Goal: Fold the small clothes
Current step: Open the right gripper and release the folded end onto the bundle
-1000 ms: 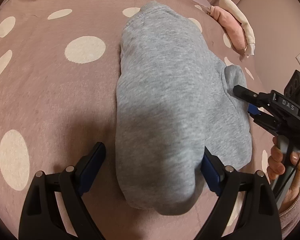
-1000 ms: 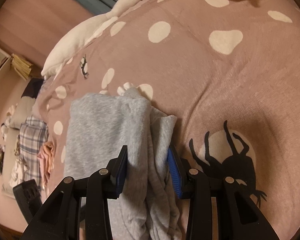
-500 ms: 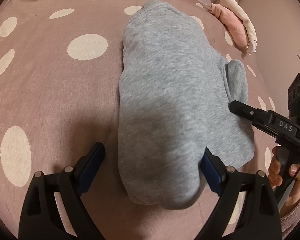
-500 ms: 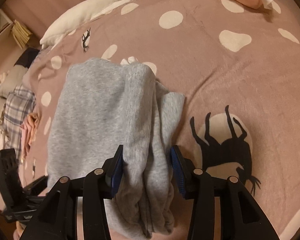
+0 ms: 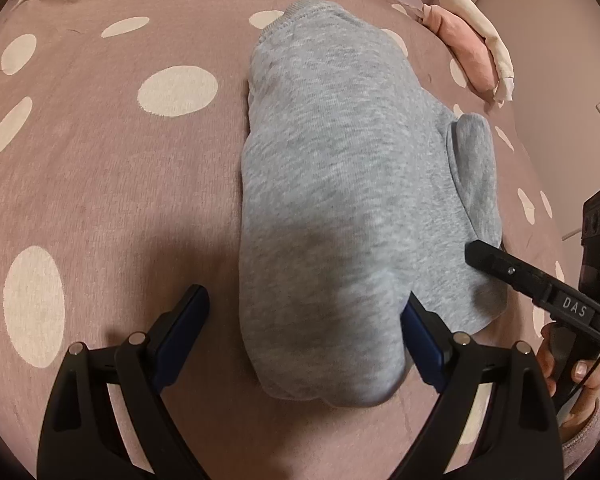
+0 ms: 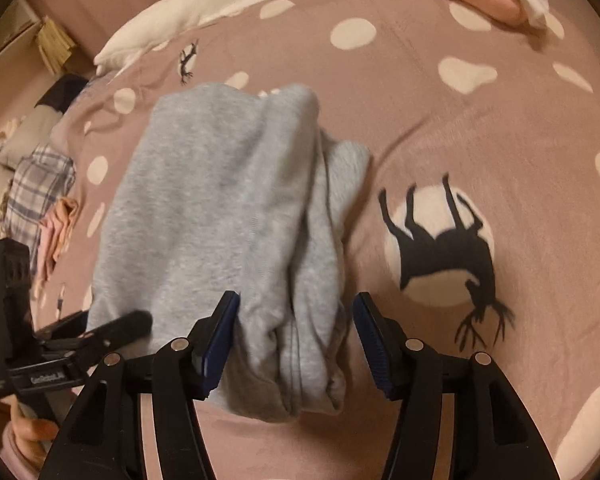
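Note:
A folded grey sweatshirt (image 5: 340, 184) lies on the pink spotted bedspread (image 5: 100, 184); it also shows in the right wrist view (image 6: 220, 216). My left gripper (image 5: 304, 320) is open, its jaws standing wide on either side of the garment's near end. My right gripper (image 6: 296, 336) is open, its jaws apart on either side of the garment's layered edge. Neither grips the cloth. The right gripper (image 5: 540, 292) shows at the garment's right side in the left wrist view, and the left gripper (image 6: 60, 356) shows at the lower left in the right wrist view.
A pink and white folded bundle (image 5: 476, 48) lies at the far right of the bed. A white goose plush (image 6: 220, 8) lies along the far edge. A plaid garment (image 6: 36, 188) and pink cloth (image 6: 58, 228) lie at the left.
The right gripper has opened wider and drawn back from the garment's edge. The left gripper has stayed open around the near end; the garment has settled flatter.

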Available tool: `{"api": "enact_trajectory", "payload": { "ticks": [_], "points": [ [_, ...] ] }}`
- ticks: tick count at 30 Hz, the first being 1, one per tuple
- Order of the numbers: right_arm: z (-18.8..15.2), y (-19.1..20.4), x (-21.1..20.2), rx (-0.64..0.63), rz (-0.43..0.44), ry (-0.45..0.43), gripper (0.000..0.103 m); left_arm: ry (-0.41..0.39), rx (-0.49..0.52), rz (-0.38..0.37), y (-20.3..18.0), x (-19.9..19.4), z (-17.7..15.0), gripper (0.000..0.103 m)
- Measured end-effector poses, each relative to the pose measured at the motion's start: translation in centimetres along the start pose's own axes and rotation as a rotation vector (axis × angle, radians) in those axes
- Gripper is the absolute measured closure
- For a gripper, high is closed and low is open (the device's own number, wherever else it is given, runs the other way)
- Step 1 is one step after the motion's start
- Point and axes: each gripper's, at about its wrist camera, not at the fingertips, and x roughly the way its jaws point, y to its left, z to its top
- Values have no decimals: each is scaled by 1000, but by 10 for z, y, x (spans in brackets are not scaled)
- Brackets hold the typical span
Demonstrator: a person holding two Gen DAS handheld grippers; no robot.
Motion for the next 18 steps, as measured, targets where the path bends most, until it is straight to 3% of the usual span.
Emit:
{"api": "enact_trajectory", "payload": {
  "ticks": [9, 15, 18],
  "points": [
    [-6, -19, -14, 77, 61, -19, 44, 2, 6, 1, 2, -3, -5, 10],
    [-15, -11, -21, 20, 87, -25, 43, 1, 9, 7, 2, -3, -5, 10],
    [-20, -9, -18, -13, 60, -16, 43, 0, 14, 12, 2, -3, -6, 10]
  ]
}}
